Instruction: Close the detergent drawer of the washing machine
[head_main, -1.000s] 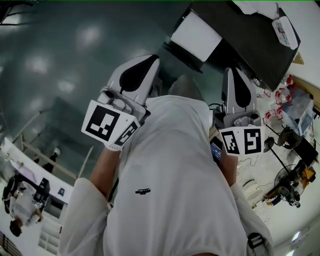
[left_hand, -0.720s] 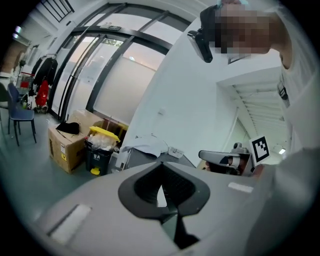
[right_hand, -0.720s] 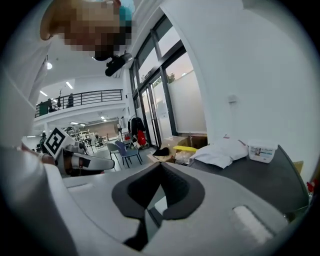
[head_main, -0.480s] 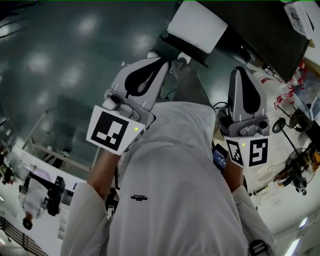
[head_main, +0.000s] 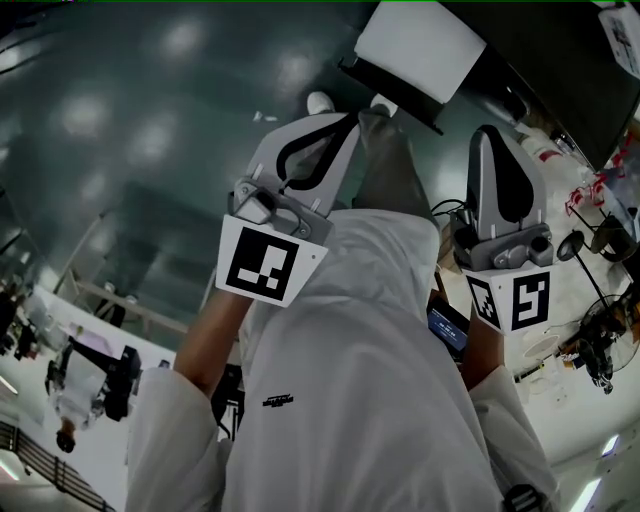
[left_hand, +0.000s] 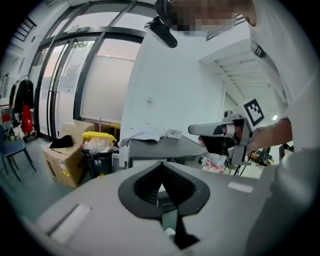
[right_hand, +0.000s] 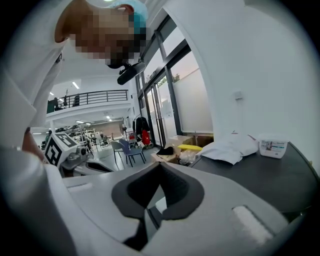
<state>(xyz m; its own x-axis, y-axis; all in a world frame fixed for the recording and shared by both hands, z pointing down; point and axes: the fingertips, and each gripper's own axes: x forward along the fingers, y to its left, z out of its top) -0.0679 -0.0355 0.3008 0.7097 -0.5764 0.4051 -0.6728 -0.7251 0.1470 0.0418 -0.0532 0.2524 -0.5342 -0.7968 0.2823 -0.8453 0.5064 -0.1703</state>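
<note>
Both grippers held up in front of the wearer's chest, empty.
I read the left grey two-jaw gripper and right grey two-jaw gripper as pressed together on nothing. Since a second ago both have climbed toward the dark grey worktop. I cannot tell where the detergent drawer lies.

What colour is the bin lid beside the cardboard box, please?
The bin lid is yellow; left gripper view.

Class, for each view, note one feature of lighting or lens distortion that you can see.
Head view: dim, with soft light reflections on the glossy floor. Left gripper view: black fisheye corners, washed-out glass wall. Right gripper view: same black corners, bowed window frames.
</note>
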